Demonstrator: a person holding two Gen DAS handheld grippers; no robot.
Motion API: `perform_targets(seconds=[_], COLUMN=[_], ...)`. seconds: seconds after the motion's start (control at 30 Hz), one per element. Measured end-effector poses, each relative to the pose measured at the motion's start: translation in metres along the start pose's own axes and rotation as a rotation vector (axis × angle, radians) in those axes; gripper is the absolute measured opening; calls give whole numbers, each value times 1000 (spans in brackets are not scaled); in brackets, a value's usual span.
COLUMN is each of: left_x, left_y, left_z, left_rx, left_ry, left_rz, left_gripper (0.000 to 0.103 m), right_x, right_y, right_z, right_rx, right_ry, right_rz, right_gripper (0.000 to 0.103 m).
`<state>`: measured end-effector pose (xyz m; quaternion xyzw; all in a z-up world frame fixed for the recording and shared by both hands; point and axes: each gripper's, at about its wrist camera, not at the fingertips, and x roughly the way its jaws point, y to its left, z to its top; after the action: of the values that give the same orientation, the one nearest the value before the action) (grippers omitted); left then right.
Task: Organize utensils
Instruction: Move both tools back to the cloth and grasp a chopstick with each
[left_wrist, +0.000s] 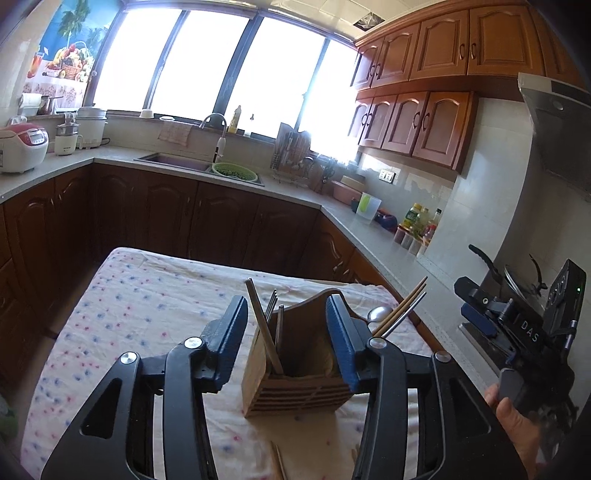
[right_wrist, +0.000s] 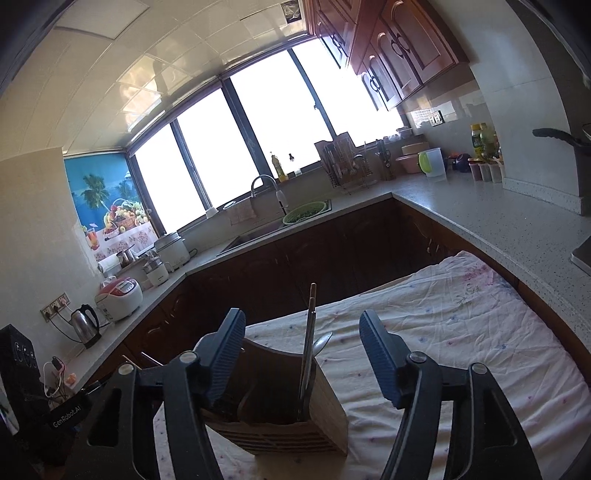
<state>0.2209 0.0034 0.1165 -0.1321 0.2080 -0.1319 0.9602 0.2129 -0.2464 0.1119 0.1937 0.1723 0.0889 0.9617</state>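
Observation:
A wooden utensil holder (left_wrist: 295, 384) stands on the cloth-covered table (left_wrist: 140, 314). It holds chopsticks (left_wrist: 263, 325), a fork and a metal handle on its left side, and chopsticks (left_wrist: 400, 310) and a spoon (left_wrist: 378, 314) on its right. My left gripper (left_wrist: 286, 339) is open, just above the holder with a finger on each side. My right gripper (right_wrist: 303, 354) is open and empty over the holder (right_wrist: 295, 417); it also shows at the right of the left wrist view (left_wrist: 480, 314). Loose chopsticks (left_wrist: 277, 461) lie on the cloth in front of the holder.
Kitchen counters (left_wrist: 369, 229) wrap around behind the table, with a sink (left_wrist: 173, 162), a green colander (left_wrist: 234, 171), a dish rack (left_wrist: 291, 155), rice cookers (left_wrist: 20, 147) and bottles (left_wrist: 417, 221). A kettle (right_wrist: 86, 325) stands on the left counter.

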Motion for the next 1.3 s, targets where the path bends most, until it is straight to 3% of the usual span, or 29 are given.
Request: perform_targets(seconds=[0.1,0.2,0.4,0.93,1.3], left_x=[-11,-24,-39,-47,-33], left_y=[0,3,9,21,24], left_z=[-1,-7,-35,-100,-133], left_rx=[-3,-16,-48,-79,-39], left_ry=[-7,-15,17,165,290], left_rz=[-1,7,25,92,159], left_gripper=[57,72,87,87,87], right_x=[-16,-30,-56,-94,-92], right_y=[-1,-1,-8,-35,-45], right_z=[0,-4,-23,-83,-129], right_rx=[11,16,37,96,86], right_ry=[-36,-52,-47,67,178], right_rz=[16,27,15,-54,-96], right_gripper=[93,98,101,102,102])
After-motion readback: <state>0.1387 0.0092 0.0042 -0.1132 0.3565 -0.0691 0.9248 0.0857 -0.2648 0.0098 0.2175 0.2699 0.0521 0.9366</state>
